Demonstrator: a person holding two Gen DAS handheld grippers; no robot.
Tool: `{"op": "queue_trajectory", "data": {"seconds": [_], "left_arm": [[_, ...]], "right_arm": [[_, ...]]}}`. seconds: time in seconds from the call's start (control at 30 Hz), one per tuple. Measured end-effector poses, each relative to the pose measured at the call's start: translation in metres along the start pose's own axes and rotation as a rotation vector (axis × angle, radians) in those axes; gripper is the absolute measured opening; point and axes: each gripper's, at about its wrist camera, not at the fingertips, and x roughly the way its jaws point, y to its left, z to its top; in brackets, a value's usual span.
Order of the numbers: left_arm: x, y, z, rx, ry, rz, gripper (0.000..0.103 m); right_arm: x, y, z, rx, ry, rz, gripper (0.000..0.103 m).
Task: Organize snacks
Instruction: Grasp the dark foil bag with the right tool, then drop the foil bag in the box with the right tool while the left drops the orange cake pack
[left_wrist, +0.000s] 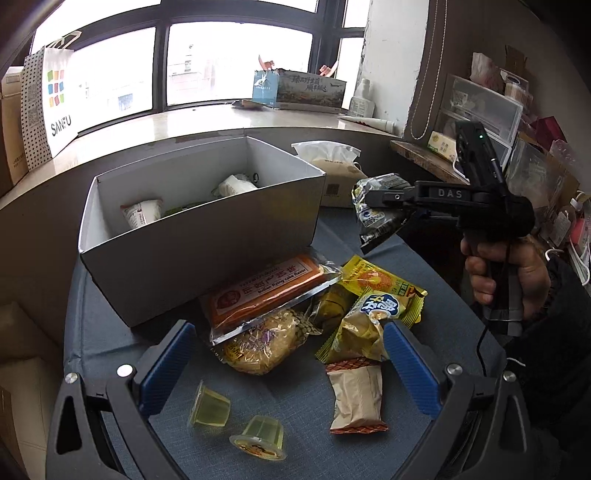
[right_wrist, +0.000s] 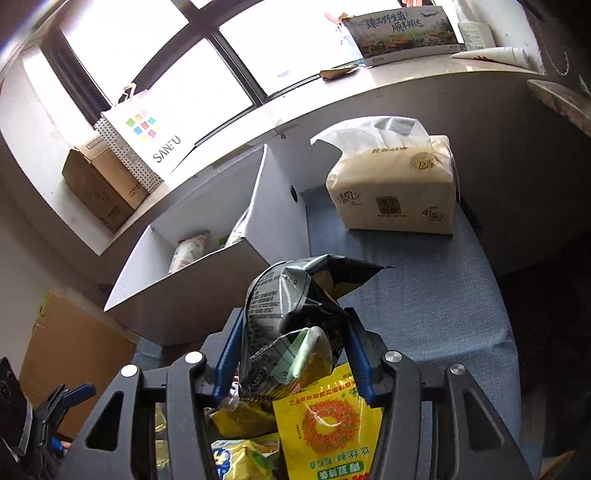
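The left tool hangs released, jaws wide, over the loose snacks on the blue worktop: two jelly cups, a beige wafer pack, a round cake and yellow packets, touching none of them. Beyond, the right tool is clenched on a crumpled black-and-silver snack bag, held clear of the worktop just right of the white box. To place it well, the bag probably should be carried over the near wall, lowered into the free space beside the packs already inside, and released only once it is well below the rim, so the springy foil does not catch the edge.
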Motion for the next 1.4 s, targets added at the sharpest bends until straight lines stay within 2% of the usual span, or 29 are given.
{"op": "queue_trajectory", "data": {"seconds": [0.17, 0.27, 0.33, 0.4, 0.47, 0.53, 0.6, 0.7, 0.77, 0.8, 0.83, 0.87, 0.93, 1.13, 1.4], "left_arm": [[0.048, -0.012, 0.021, 0.188, 0.101, 0.120, 0.103], [0.075, -0.018, 0.026, 0.273, 0.159, 0.176, 0.103], [0.087, -0.024, 0.028, 0.323, 0.170, 0.194, 0.103], [0.102, -0.028, 0.030, 0.359, 0.201, 0.184, 0.103], [0.116, -0.032, 0.031, 0.398, 0.227, 0.235, 0.103], [0.125, -0.035, 0.032, 0.426, 0.226, 0.255, 0.103], [0.129, -0.035, 0.038, 0.414, 0.224, 0.246, 0.103], [0.141, -0.030, 0.043, 0.410, 0.253, 0.299, 0.102], [0.149, -0.024, 0.043, 0.396, 0.275, 0.286, 0.090], [0.154, -0.020, 0.041, 0.384, 0.301, 0.271, 0.069], [0.151, -0.018, 0.042, 0.359, 0.287, 0.227, 0.051], [0.150, -0.017, 0.043, 0.343, 0.289, 0.218, 0.040], [0.147, -0.019, 0.042, 0.365, 0.279, 0.265, 0.032], [0.090, -0.012, 0.053, 0.273, 0.127, 0.221, 0.016], [-0.012, 0.018, 0.060, 0.022, -0.130, 0.091, 0.014]], "right_arm": [[-0.060, 0.026, -0.023, -0.070, -0.083, 0.032, 0.056], [-0.087, 0.030, -0.038, -0.071, -0.116, 0.040, 0.056], [-0.100, 0.030, -0.047, -0.068, -0.130, 0.030, 0.056], [-0.108, 0.027, -0.055, -0.061, -0.133, 0.024, 0.056], [-0.113, 0.022, -0.061, -0.037, -0.133, 0.025, 0.056], [-0.115, 0.019, -0.066, -0.031, -0.133, 0.024, 0.056], [-0.117, 0.018, -0.071, -0.033, -0.137, 0.014, 0.056], [-0.118, 0.016, -0.075, -0.025, -0.134, 0.021, 0.056], [-0.117, 0.016, -0.076, -0.029, -0.133, 0.027, 0.056], [-0.117, 0.015, -0.076, -0.027, -0.134, 0.029, 0.056], [-0.116, 0.015, -0.076, -0.026, -0.134, 0.031, 0.056], [-0.115, 0.015, -0.077, -0.025, -0.133, 0.032, 0.056], [-0.114, 0.016, -0.077, -0.029, -0.132, 0.029, 0.056], [-0.115, 0.019, -0.078, -0.037, -0.131, 0.028, 0.056], [-0.106, 0.035, -0.073, -0.071, -0.122, 0.035, 0.056]]}}
